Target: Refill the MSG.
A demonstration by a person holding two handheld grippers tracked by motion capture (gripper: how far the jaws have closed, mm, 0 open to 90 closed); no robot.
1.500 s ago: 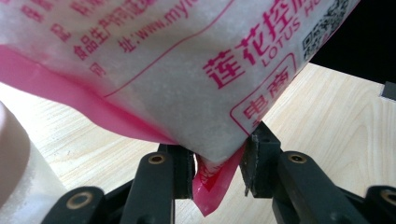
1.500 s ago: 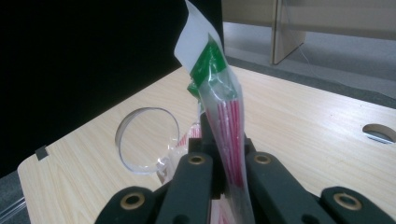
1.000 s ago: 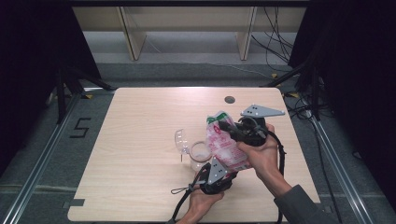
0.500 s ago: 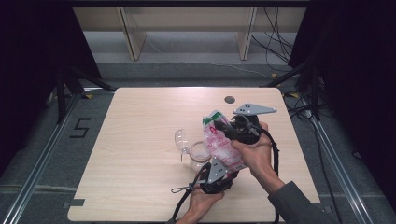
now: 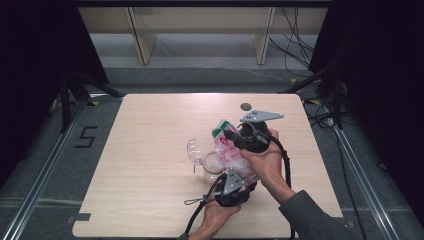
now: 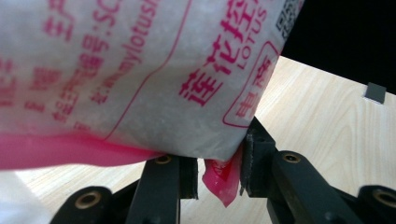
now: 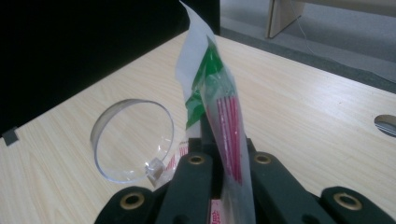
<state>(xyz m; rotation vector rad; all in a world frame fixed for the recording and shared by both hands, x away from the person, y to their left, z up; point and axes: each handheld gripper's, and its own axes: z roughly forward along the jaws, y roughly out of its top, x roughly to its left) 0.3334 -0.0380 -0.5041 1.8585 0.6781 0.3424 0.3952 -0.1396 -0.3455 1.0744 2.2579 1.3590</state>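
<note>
Pink-printed bag [image 5: 231, 156] lifted near table's [image 5: 150, 200] front edge. Right gripper [image 5: 235, 137] clamped on bag's top seam; left gripper [image 5: 243, 181] narrow, pinching bottom corner. Clear lid [image 5: 194, 150] just beside.

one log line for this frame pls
right gripper: shut on bag top | left gripper: shut on bag bottom corner | bag: held over clear jar | lid: open

Light wooden table [image 5: 150, 165] with rounded corners, standing on a grey floor [image 5: 45, 165]. On its top: a clear plastic container [image 5: 212, 167] with its round lid [image 5: 194, 151] hinged open. A small round hole [image 5: 245, 106] lies near the far edge.
</note>
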